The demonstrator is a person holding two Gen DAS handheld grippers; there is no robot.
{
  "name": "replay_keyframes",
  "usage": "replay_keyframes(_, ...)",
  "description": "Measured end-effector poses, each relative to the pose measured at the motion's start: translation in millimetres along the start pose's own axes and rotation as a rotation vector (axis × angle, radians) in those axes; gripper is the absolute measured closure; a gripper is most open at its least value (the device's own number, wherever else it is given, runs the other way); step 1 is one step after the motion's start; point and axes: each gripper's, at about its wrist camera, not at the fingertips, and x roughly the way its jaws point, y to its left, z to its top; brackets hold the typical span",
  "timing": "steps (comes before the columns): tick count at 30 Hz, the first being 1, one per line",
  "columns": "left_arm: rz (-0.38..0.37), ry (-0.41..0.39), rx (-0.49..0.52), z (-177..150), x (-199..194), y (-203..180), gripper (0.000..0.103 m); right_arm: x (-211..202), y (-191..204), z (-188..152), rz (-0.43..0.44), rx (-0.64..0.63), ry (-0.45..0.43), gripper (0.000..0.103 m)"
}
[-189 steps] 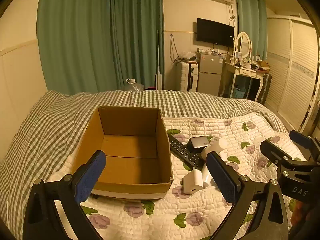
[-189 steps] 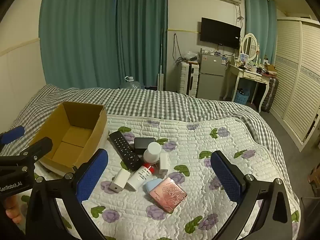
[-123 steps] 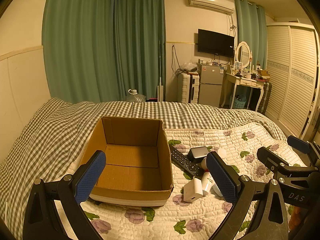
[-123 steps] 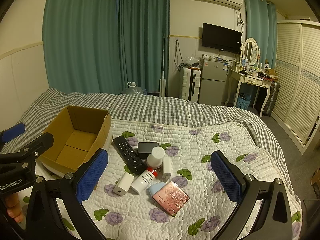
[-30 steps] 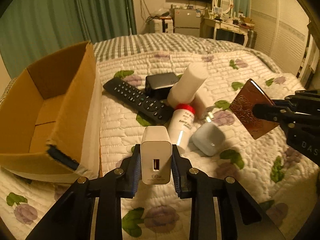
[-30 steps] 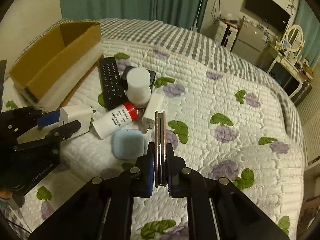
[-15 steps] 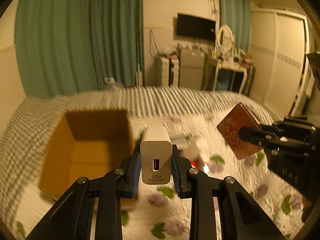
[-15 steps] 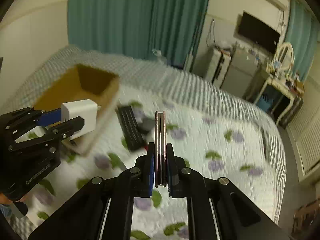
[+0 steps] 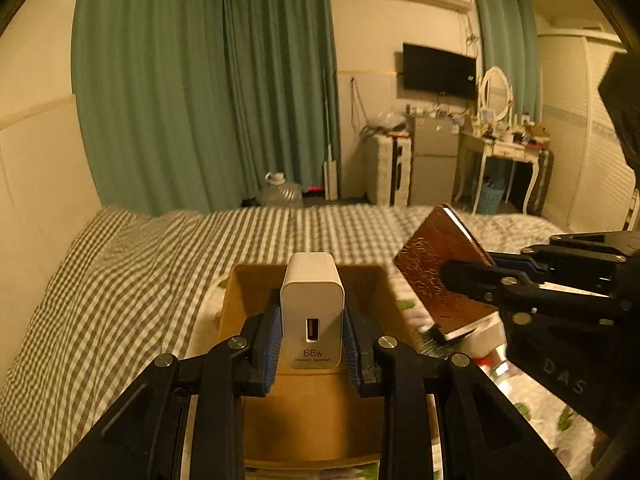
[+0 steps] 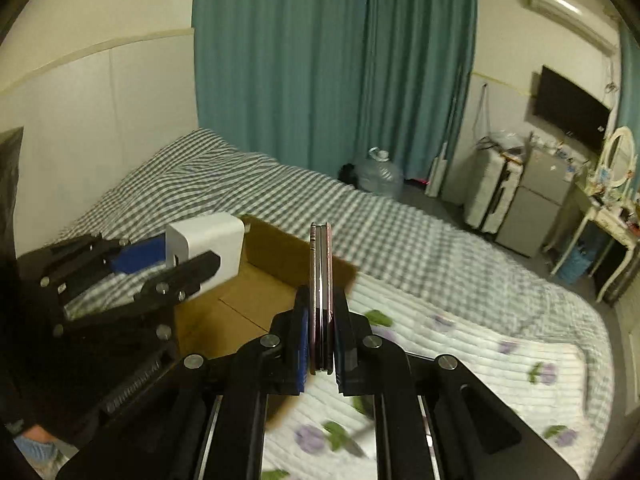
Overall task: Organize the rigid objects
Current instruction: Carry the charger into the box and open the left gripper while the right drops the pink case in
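Note:
My left gripper (image 9: 312, 322) is shut on a white 66W charger (image 9: 312, 312) and holds it in the air over the open cardboard box (image 9: 312, 412). The charger also shows in the right wrist view (image 10: 206, 250). My right gripper (image 10: 321, 332) is shut on a flat pink compact case (image 10: 321, 292), seen edge-on, above the box's right side (image 10: 256, 300). In the left wrist view the case (image 9: 436, 276) hangs at the box's right edge. The remaining items on the quilt are mostly hidden behind the right gripper.
The box sits on a bed with a checked blanket (image 9: 120, 280) and a floral quilt (image 10: 480, 340). A wall runs along the bed's left side. Green curtains (image 9: 200, 100), a suitcase, a small fridge and a dressing table (image 9: 504, 152) stand beyond the bed.
Both grippers have moved left with their objects, from over the quilt to above the cardboard box. The views are still a little blurred from motion.

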Motion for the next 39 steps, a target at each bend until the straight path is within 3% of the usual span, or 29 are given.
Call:
replay_keyframes(6,-0.003,0.074,-0.014,-17.5,42.7,17.7,0.075,72.4,10.6,-7.6,0.040,0.018,0.099,0.094)
replay_keyframes(12,-0.006,0.133,-0.027,-34.1,75.2,24.9,0.075,118.0,6.2,-23.1,0.050,0.030,0.166,0.094)
replay_keyframes(21,0.000,0.189,-0.033,-45.2,86.3,26.1,0.071,134.6,2.5,-32.1,0.068,0.064,0.200,0.094)
replay_keyframes(24,0.046,0.160,-0.017,-39.4,73.6,24.3,0.045,118.8,-3.9,-29.2,0.063,0.080,0.185,0.093)
replay_keyframes(26,0.065,0.139,-0.019,-33.4,61.1,21.1,0.044,98.5,-12.1,-24.0,0.045,0.077,0.149,0.076)
replay_keyframes(27,0.066,0.133,-0.023,-30.6,55.3,19.1,0.044,87.6,-16.3,-21.8,0.041,0.077,0.130,0.050)
replay_keyframes(28,0.065,0.131,-0.028,-28.5,50.6,17.2,0.044,72.4,-22.2,-19.2,0.036,0.082,0.100,0.033)
replay_keyframes(33,0.051,0.112,-0.031,-15.6,21.2,-7.4,0.041,11.1,-46.6,-6.5,-0.005,0.095,-0.009,0.029)
replay_keyframes(39,-0.007,0.101,-0.012,-7.4,5.6,-59.2,0.038,-43.5,-86.5,-18.9,-0.092,0.107,-0.056,0.024)
